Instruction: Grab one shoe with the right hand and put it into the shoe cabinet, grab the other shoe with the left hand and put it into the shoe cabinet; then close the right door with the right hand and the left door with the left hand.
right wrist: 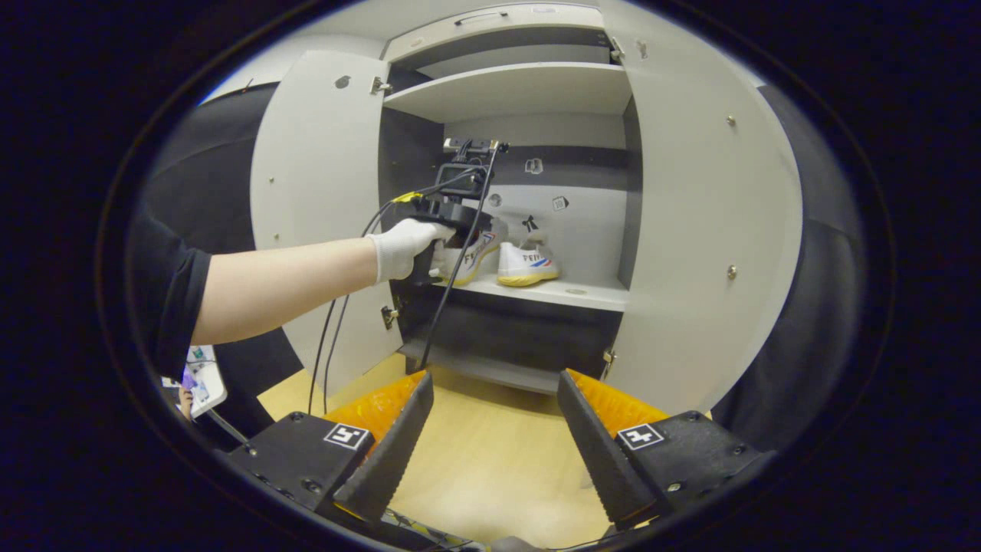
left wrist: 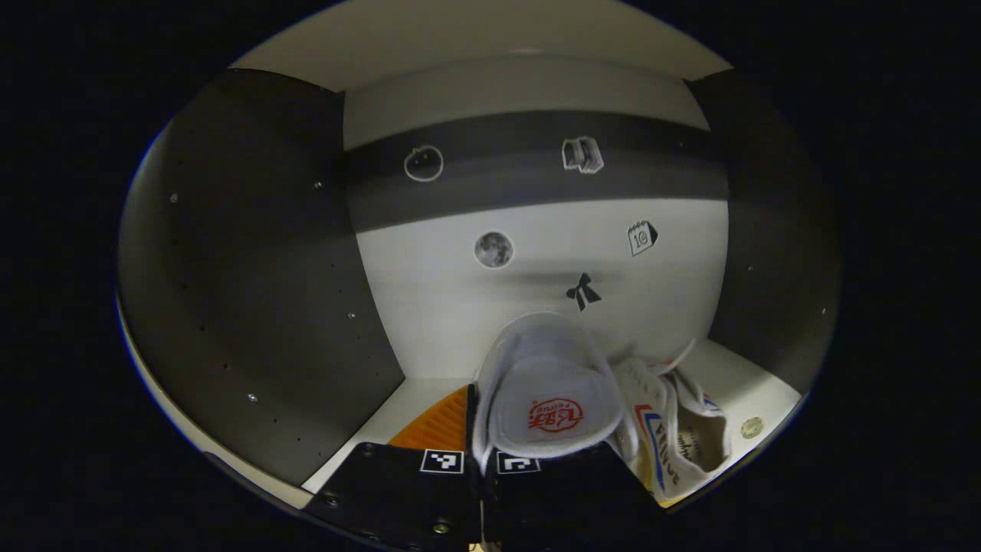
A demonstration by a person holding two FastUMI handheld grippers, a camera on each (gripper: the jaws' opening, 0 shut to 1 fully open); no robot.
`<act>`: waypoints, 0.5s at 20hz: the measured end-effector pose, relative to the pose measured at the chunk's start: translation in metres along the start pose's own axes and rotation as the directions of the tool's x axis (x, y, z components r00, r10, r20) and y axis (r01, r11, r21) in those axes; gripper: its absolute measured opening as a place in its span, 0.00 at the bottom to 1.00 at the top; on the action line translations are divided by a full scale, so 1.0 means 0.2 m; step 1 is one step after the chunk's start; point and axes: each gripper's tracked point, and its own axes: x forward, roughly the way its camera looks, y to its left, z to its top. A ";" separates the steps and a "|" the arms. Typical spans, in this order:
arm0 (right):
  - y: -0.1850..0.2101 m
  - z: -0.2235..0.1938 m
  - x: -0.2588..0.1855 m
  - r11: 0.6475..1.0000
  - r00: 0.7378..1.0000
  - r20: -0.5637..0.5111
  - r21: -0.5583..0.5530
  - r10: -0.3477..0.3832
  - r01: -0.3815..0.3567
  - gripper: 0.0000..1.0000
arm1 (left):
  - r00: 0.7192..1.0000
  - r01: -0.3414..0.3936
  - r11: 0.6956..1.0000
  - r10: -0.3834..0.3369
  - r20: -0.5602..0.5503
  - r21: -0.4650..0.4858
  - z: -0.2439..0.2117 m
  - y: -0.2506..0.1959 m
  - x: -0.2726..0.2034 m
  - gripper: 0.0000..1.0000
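Left gripper (left wrist: 481, 460), lower centre, clamps the second shoe (left wrist: 548, 399) by its heel, toe toward cabinet back, beside the first shoe (left wrist: 682, 437); right gripper (right wrist: 494, 429) wide open, empty.

1. The shoe cabinet (right wrist: 490, 24) I face is pale grey, with its left door (right wrist: 314, 153) and right door (right wrist: 705, 192) both swung wide open.
2. I see an upper shelf (right wrist: 506, 88) across the top and a white lower shelf (right wrist: 590, 293), with a dark recess beneath it.
3. Inside, the back panel (left wrist: 429, 291) is white below a dark band (left wrist: 506, 165). Small stickers (left wrist: 493, 250) are dotted over both.
4. The inner side walls (left wrist: 253, 268) are dark grey and peppered with small holes.
5. Light falls on the lower shelf, while the upper inside is dim.
6. The floor (right wrist: 490, 460) below me is light wood.
7. Black cloth (right wrist: 207, 153) hangs behind the cabinet.
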 end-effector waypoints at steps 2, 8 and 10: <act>-0.02 -0.01 0.01 1.000 1.000 -0.008 0.013 -0.006 0.006 1.00 | 0.998 -0.009 1.000 0.007 -0.059 -0.020 -0.05 0.01 0.05 0.02; 0.00 -0.01 0.01 1.000 1.000 -0.015 0.023 0.018 -0.018 1.00 | 0.984 0.035 0.998 -0.044 -0.171 -0.058 -0.12 0.00 0.03 0.12; 0.01 0.00 0.00 1.000 1.000 -0.009 0.016 0.024 -0.024 1.00 | 0.988 0.047 0.998 -0.055 -0.146 -0.052 -0.10 0.02 0.02 0.19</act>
